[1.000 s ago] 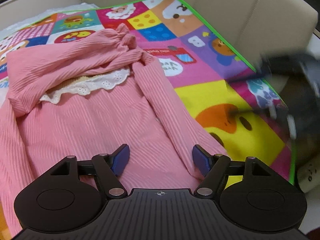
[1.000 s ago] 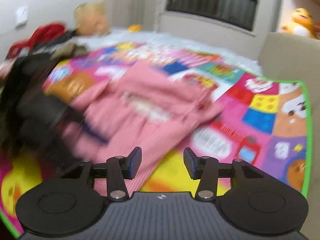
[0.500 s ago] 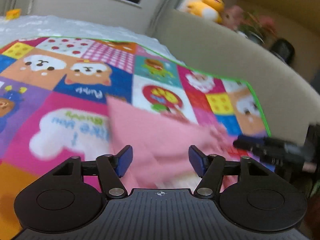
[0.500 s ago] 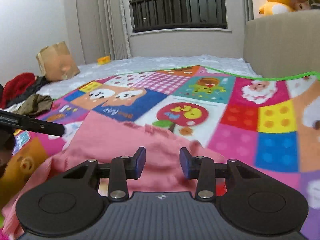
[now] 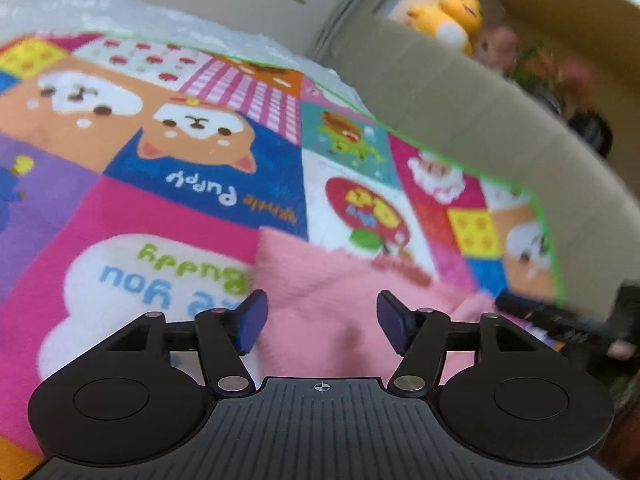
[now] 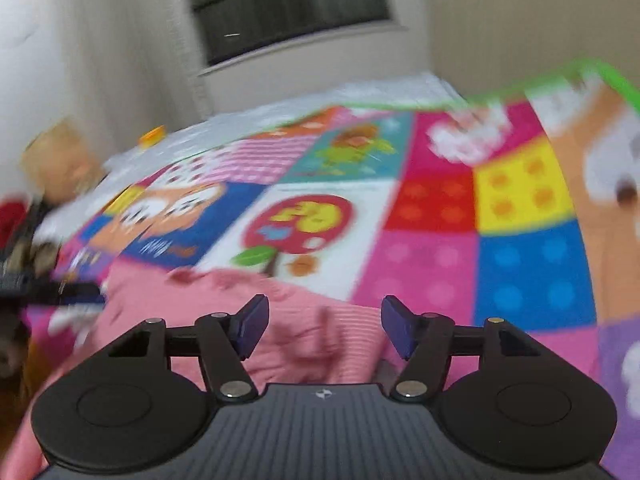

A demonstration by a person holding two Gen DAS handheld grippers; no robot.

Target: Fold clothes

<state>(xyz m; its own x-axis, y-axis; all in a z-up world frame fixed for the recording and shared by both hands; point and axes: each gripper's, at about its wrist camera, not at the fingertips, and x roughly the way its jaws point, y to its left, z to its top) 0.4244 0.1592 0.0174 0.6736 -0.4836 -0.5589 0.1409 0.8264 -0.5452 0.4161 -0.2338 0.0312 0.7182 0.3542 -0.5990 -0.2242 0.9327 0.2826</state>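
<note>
Pink garment (image 5: 340,300) lies low on the patchwork mat (image 5: 200,184), whose green edge (image 5: 548,232) meets a beige wall (image 5: 460,112); the mat ahead is bare. I see both my left tongs (image 5: 319,322) and right tongs (image 6: 322,328) spread wide over its cloth, gripping nothing.

The garment (image 5: 320,300) lies on the mat (image 5: 180,208), near its right edge. A sofa (image 5: 460,100) runs along that edge. Plush toys (image 5: 452,16) sit behind the sofa.
</note>
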